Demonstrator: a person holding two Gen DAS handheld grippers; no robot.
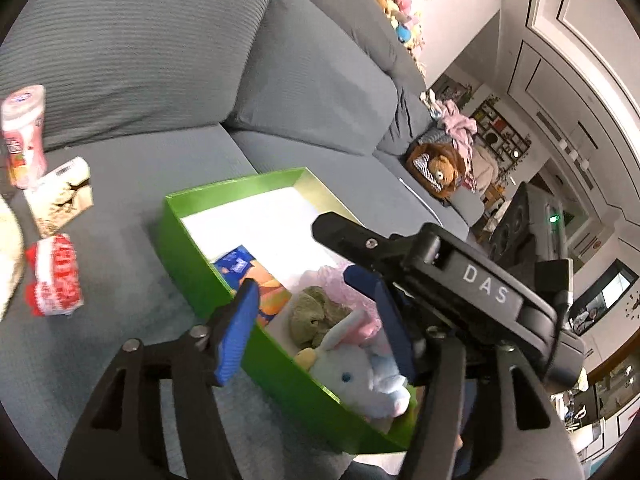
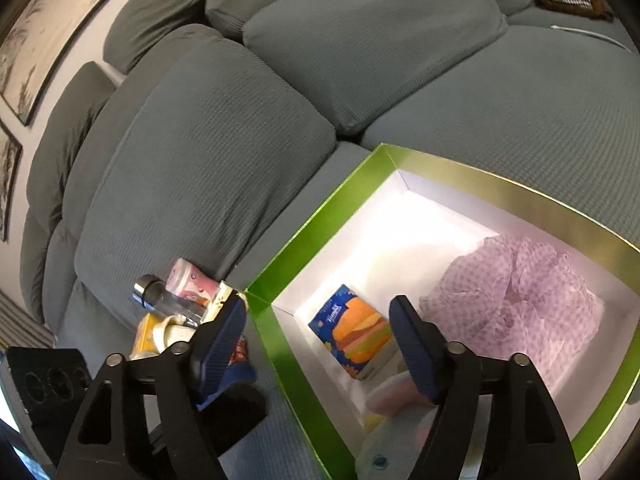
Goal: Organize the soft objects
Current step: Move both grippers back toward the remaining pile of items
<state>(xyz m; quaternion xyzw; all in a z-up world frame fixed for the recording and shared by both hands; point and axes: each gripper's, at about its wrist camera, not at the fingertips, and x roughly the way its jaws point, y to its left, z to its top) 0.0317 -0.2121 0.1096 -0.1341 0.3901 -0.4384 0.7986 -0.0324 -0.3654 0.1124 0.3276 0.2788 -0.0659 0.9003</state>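
Observation:
A green box point(image 1: 188, 256) with a white floor lies on the grey sofa seat; it also shows in the right wrist view point(image 2: 320, 216). Inside lie a blue-and-orange tissue pack point(image 1: 256, 280) point(image 2: 352, 332), a lilac mesh bath puff point(image 2: 520, 300), an olive plush point(image 1: 316, 312) and a white-and-blue bunny plush point(image 1: 360, 376). My left gripper point(image 1: 312, 308) is open and empty, hovering over the box's near wall. My right gripper point(image 2: 320, 340) is open and empty above the box's left wall. The other gripper's black body point(image 1: 460, 276) crosses the left wrist view.
Left of the box on the seat lie a red-and-white packet point(image 1: 54, 276), a beige packet point(image 1: 60, 196) and a pink canister point(image 1: 24, 136) point(image 2: 192, 284), with a clear bottle point(image 2: 168, 300). A teddy bear point(image 1: 440, 168) sits at the sofa's far end. Back cushions point(image 2: 208, 168) rise behind.

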